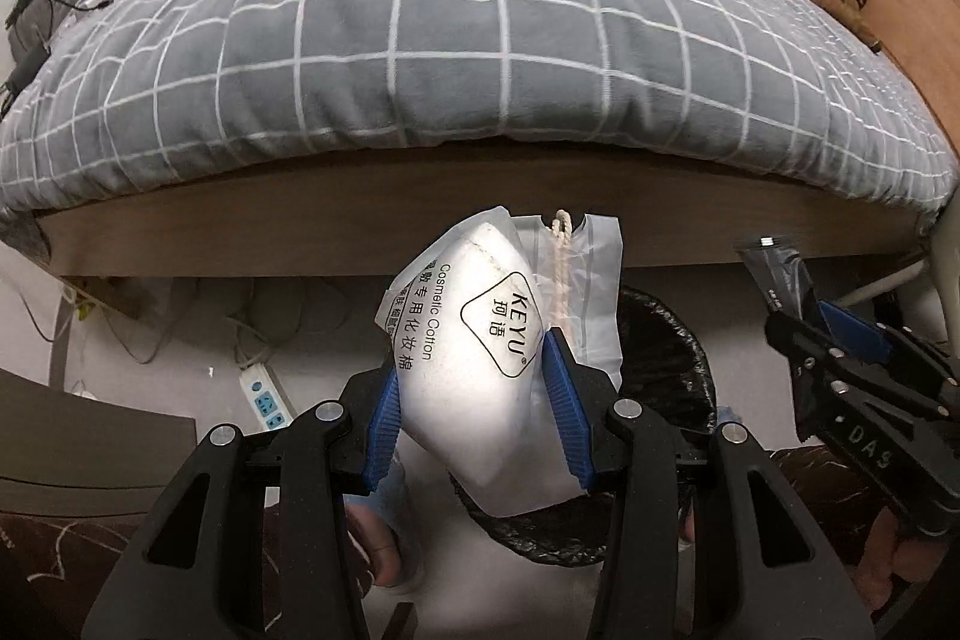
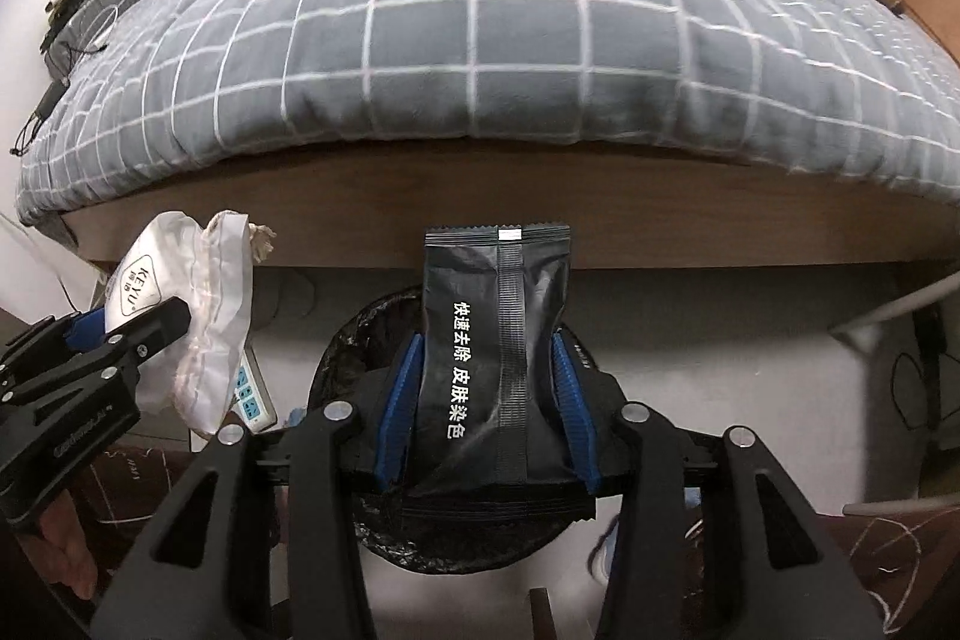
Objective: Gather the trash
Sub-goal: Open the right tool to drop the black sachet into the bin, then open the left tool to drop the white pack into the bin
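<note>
We see a grey checked bed [image 1: 480, 58] over a pale floor [image 2: 750, 388] and black-lined bin [image 2: 360, 340]. Our left gripper [image 1: 474, 400] clamps the cotton pack [image 1: 480, 364]; our right gripper [image 2: 489, 403] has the black sachet [image 2: 495, 370] between its pads, above the bin.

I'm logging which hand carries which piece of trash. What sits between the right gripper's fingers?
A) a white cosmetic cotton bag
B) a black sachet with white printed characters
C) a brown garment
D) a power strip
B: in the right wrist view the right gripper has its blue pads against a black sachet with white characters, above the black-lined trash bin.
</note>
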A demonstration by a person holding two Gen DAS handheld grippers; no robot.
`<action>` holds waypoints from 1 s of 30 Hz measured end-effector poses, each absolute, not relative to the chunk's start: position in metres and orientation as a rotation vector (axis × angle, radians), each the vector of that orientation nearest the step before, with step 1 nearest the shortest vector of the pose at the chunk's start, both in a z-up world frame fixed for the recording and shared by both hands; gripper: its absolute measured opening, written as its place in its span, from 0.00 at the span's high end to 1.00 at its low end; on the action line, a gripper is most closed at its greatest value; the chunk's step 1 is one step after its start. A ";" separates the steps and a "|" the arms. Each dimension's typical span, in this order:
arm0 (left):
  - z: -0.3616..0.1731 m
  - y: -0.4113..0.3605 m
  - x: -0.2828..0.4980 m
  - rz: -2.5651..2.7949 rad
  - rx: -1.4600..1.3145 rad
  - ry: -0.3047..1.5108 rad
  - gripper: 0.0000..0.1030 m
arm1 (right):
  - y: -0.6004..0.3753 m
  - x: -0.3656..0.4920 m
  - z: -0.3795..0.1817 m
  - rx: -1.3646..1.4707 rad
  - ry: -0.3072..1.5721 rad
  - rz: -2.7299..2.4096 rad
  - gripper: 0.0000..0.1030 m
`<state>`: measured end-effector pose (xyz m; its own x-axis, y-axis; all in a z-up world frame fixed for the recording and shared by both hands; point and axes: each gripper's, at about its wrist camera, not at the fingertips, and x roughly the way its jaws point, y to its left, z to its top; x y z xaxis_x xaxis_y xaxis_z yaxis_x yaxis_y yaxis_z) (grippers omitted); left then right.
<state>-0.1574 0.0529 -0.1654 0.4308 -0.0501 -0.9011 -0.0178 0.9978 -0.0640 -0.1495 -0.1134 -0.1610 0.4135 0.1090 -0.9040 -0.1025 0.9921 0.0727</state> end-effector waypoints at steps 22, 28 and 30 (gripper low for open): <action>-0.194 0.011 -0.147 -0.090 -0.044 1.170 0.58 | -0.156 -0.152 -0.157 -0.065 1.058 -0.003 0.08; -0.201 -0.014 -0.145 -0.126 -0.026 1.185 0.58 | -0.192 -0.155 -0.153 -0.018 1.056 -0.064 0.07; -0.202 -0.020 -0.144 -0.134 -0.019 1.184 0.58 | -0.200 -0.155 -0.152 -0.003 1.048 -0.077 0.07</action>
<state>-0.1444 -0.0203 -0.2018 0.3700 -0.1138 -0.9220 0.0943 0.9919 -0.0846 -0.1550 -0.2004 -0.1517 0.4970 -0.0653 -0.8653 0.0623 0.9973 -0.0395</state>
